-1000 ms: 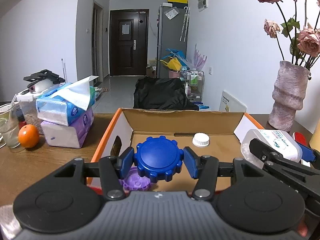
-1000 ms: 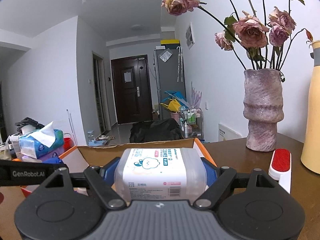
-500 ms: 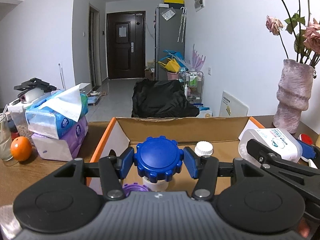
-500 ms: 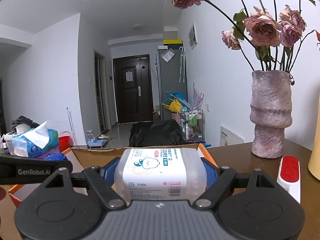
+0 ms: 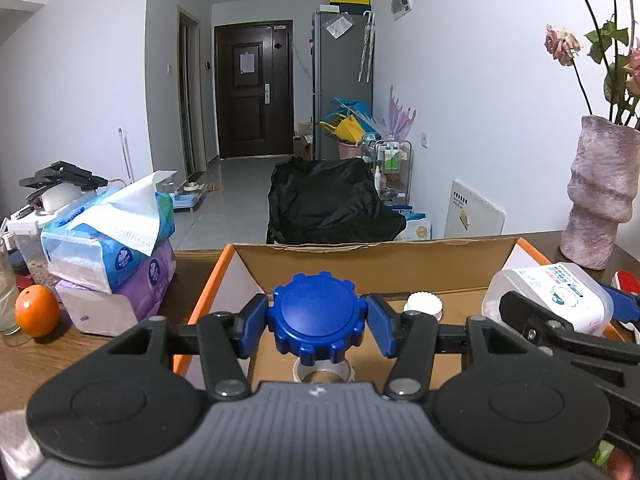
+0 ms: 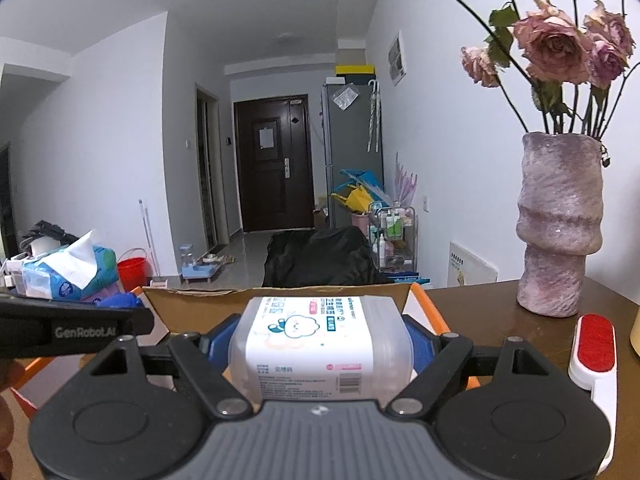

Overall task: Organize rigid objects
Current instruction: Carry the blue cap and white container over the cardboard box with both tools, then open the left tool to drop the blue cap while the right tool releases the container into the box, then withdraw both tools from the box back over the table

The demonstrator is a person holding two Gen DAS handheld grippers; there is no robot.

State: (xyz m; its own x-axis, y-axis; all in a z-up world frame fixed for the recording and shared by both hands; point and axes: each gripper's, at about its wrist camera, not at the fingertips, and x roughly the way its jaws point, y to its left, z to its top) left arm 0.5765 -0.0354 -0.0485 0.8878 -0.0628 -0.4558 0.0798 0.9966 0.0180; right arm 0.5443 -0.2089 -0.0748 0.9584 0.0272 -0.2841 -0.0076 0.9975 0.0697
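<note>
My left gripper (image 5: 316,320) is shut on the blue ridged cap of a bottle (image 5: 316,316) and holds it over the open cardboard box (image 5: 372,264). A white-capped bottle (image 5: 423,304) stands inside the box, and a tape roll (image 5: 322,372) shows below the cap. My right gripper (image 6: 320,344) is shut on a clear plastic tub with a white label (image 6: 320,340), held above the box's right side (image 6: 428,312). The tub and the right gripper also show in the left wrist view (image 5: 548,300).
Two stacked tissue packs (image 5: 108,248) and an orange (image 5: 36,310) lie left of the box. A pink vase with dried roses (image 6: 558,224) stands at the right, with a red and white lint brush (image 6: 592,352) in front of it.
The left gripper has risen with the blue-capped bottle, so the purple cap in the box has dropped out of sight. The right gripper has also lifted a little with the tub.
</note>
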